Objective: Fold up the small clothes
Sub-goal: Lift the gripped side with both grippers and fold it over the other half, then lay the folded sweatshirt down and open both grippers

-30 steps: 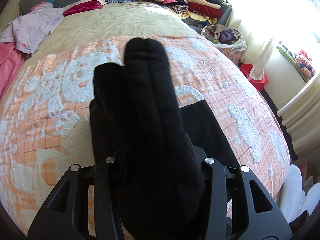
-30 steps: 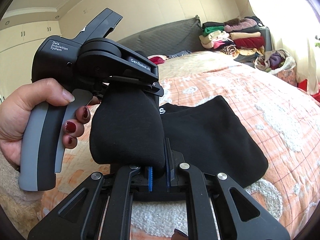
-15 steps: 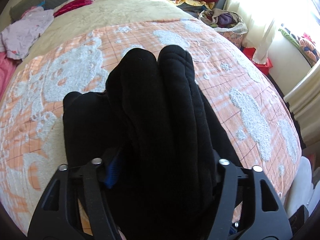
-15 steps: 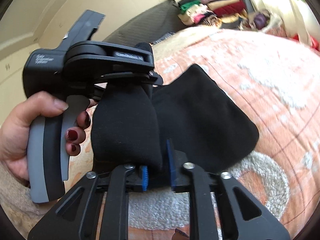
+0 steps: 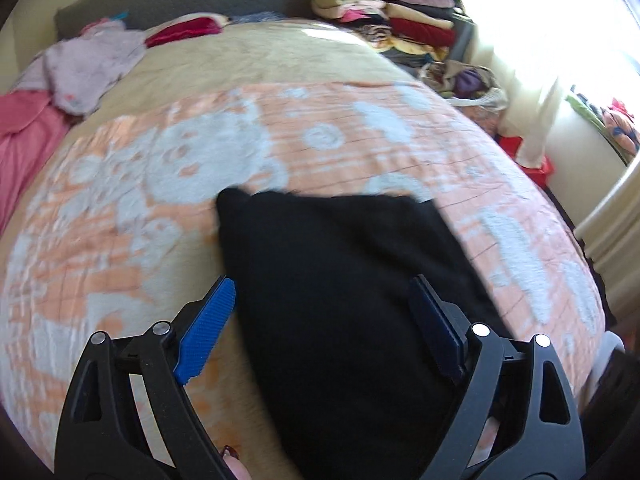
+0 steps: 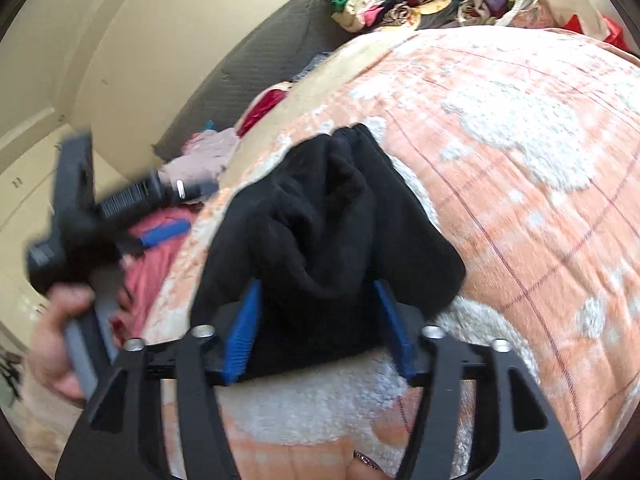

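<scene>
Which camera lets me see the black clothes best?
The right wrist view: the black garment shows whole, bunched folds and all, between the open right gripper. The left wrist view shows it as a flat dark shape running off the bottom edge.

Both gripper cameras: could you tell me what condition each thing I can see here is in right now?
Left gripper: open, jaws wide.
Right gripper: open, cloth lying between the jaws.
Black garment: bunched in a heap on the bed.
Blanket: spread over the bed.
Clothes stack: folded, piled beyond the bed.
Lilac garment: unfolded, crumpled.
Pink garment: unfolded.
</scene>
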The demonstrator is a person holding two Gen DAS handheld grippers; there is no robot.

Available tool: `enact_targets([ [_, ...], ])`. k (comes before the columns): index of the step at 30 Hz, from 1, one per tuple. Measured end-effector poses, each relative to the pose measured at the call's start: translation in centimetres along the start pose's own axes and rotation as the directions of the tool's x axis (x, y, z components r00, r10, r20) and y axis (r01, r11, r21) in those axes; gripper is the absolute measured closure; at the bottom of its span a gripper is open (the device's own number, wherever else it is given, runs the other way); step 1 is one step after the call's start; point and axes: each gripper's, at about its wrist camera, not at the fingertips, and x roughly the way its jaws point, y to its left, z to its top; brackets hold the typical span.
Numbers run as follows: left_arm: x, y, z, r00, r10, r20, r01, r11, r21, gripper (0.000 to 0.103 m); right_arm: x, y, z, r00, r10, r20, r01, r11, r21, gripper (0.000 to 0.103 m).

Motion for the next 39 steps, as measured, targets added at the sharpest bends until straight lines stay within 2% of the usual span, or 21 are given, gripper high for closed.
enact_targets([
  [1,0.0,0.7,-0.5,1.000,0.006,-0.006,-0.006,1.000,-0.011,0.022,0.0,0.1,0.3,1.000,0.008,-0.003,-0.008,1.000,-0.005,0.030],
  [6,0.1,2.4,-2.7,1.000,-0.006,-0.030,0.005,0.999,-0.039,0.022,1.7,0.8,3.0,0.996,0.054,-0.077,-0.055,0.998,-0.007,0.025],
  [11,0.3,2.2,-4.3,0.999,-0.032,-0.042,0.030,0.999,-0.035,0.022,4.8,1.2,4.9,0.985,0.017,-0.174,-0.026,0.998,-0.054,0.023],
  [14,0.3,1.8,-4.6,0.998,-0.044,-0.041,0.042,0.999,-0.031,0.022,6.1,1.1,5.4,0.980,0.000,-0.197,-0.011,0.998,-0.058,0.025],
  [17,0.1,1.4,-4.6,0.998,-0.043,-0.039,0.042,0.999,-0.019,0.022,6.5,1.0,5.7,0.983,-0.027,-0.184,0.014,0.997,-0.072,0.045],
  [18,0.2,1.3,-4.6,0.998,-0.043,-0.039,0.042,0.999,-0.018,0.022,6.7,1.1,5.8,0.983,-0.035,-0.182,0.019,0.996,-0.088,0.063],
  [19,0.2,1.2,-4.6,0.998,-0.048,-0.042,0.047,0.999,-0.019,0.022,6.8,1.1,5.8,0.982,-0.038,-0.187,0.019,0.995,-0.100,0.073],
  [22,0.2,1.0,-4.5,0.998,-0.048,-0.044,0.047,0.999,-0.012,0.022,6.7,2.0,5.8,0.984,-0.060,-0.166,0.031,0.984,-0.173,0.079],
  [26,-0.1,0.5,-4.4,0.997,-0.060,-0.045,0.060,0.998,-0.003,0.022,4.9,3.4,6.2,0.990,-0.085,-0.113,0.051,0.960,-0.277,0.080],
  [29,-0.3,0.3,-4.3,0.996,-0.081,-0.046,0.081,0.997,-0.002,0.021,4.2,3.7,6.4,0.988,-0.135,-0.073,0.102,0.932,-0.348,0.081],
  [33,-0.1,-0.4,-4.7,0.994,-0.093,-0.058,0.094,0.995,0.017,0.020,5.0,1.9,5.9,0.974,-0.214,-0.079,0.174,0.921,-0.348,0.081],
  [36,0.3,-0.7,-5.1,0.992,-0.100,-0.073,0.101,0.995,0.019,0.020,5.5,0.6,4.9,0.959,-0.273,-0.079,0.231,0.910,-0.345,0.069],
  [39,0.4,-0.8,-5.4,0.993,-0.097,-0.073,0.098,0.995,0.022,0.019,5.2,0.2,4.6,0.957,-0.283,-0.062,0.251,0.916,-0.313,0.060],
])
